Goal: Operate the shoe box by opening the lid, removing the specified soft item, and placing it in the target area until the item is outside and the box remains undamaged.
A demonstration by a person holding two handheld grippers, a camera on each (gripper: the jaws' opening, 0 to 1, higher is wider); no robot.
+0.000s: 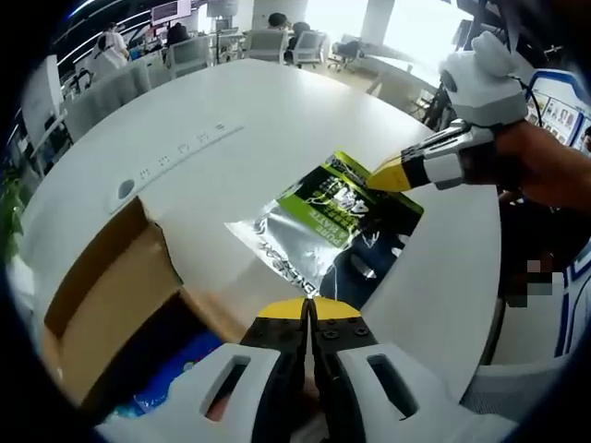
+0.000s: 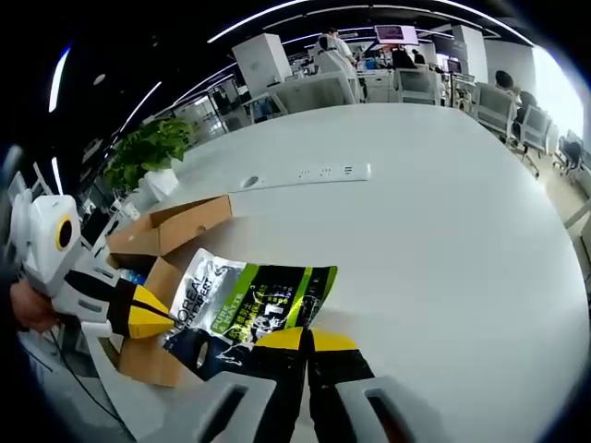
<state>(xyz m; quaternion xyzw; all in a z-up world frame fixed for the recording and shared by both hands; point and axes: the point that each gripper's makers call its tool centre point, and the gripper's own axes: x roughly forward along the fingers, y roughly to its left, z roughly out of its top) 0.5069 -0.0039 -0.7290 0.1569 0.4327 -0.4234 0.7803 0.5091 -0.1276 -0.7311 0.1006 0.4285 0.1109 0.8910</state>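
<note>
Two claws grip one foil pouch (image 1: 328,221) mid-frame: left claw (image 1: 309,309) clenched on its near edge, right claw (image 2: 307,340) clenched on the opposite edge. Open shoe box (image 1: 111,295) sits lower left on white worktop (image 1: 277,120).

A broad white bench (image 1: 305,101) with a rounded edge is spreading across both views, its surface catching soft glare. A long white power strip (image 2: 309,175) is lying flat on it, and a round grey cap (image 1: 126,190) is sitting flush in the top nearby. A leafy green plant (image 2: 152,148) in a white pot is standing at the bench's edge in the right gripper view. Beyond, white office chairs (image 1: 189,53) are lining up along rows of desks, and monitors (image 2: 397,35) are glowing further back. Strong daylight is pouring through windows (image 1: 416,23) at the far end, while thin ceiling light strips (image 2: 268,14) are curving overhead. A white pillar (image 2: 261,60) is rising behind the desks.
</note>
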